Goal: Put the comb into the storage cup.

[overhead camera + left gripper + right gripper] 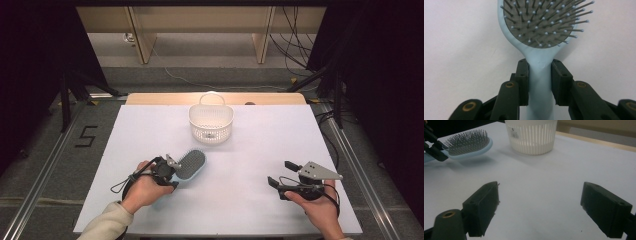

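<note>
Now left gripper (540, 82) clamps hairbrush (541, 30) handle w/ bristle head just ahead; right gripper (540, 205) gapes wide, basket (531, 136) well ahead.

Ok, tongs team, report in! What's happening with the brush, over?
Left tongs shut on brush handle, bristles up. Right tongs open, empty, apart from it. Basket beyond on the table, path to it clear.
</note>
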### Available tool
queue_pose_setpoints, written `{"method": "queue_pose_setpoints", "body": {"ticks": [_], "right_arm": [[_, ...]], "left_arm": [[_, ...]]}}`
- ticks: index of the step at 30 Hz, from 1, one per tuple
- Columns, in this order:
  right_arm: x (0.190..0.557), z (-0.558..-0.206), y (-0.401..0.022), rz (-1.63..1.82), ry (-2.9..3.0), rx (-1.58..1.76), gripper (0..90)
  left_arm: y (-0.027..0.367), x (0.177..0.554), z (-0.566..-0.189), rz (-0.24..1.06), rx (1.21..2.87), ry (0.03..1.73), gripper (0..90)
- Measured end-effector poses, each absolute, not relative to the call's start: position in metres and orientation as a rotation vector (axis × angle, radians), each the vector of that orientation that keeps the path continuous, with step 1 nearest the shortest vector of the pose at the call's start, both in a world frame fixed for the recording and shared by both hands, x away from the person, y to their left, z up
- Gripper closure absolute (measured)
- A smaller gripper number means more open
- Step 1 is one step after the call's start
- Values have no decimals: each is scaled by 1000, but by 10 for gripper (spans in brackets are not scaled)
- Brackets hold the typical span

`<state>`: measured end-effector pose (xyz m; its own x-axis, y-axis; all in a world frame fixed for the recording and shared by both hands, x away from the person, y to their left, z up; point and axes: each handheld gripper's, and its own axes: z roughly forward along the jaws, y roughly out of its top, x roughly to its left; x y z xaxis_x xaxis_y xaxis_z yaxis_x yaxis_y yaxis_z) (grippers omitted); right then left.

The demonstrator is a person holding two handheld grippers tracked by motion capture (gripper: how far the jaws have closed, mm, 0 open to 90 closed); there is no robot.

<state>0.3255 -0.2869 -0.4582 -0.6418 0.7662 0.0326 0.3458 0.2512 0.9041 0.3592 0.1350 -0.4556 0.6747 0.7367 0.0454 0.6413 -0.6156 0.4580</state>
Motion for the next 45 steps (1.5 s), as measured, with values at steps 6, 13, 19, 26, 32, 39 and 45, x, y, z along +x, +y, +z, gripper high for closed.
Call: {"method": "queue_pose_setpoints", "body": {"ticks": [6,13,19,26,32,39,45], "right_arm": [[325,-459,-287,1374,2109,1012,159],[326,-460,-287,1374,2114,1013,158],[326,-460,-287,1383,2109,1012,158],[326,-460,-287,1386,2113,1011,158],[326,-460,-287,1383,2115,1011,158],[326,-460,-287,1384,2113,1012,158],[325,-460,-287,1383,2112,1011,158]], "left_arm": [[139,360,-453,382,2435,1022,698],[143,361,-452,425,2375,993,698],[143,362,-453,417,2369,980,698],[145,362,-450,449,2344,962,698],[146,362,-448,450,2320,950,698],[145,361,-446,466,2298,916,698],[146,362,-445,487,2292,909,698]]}}
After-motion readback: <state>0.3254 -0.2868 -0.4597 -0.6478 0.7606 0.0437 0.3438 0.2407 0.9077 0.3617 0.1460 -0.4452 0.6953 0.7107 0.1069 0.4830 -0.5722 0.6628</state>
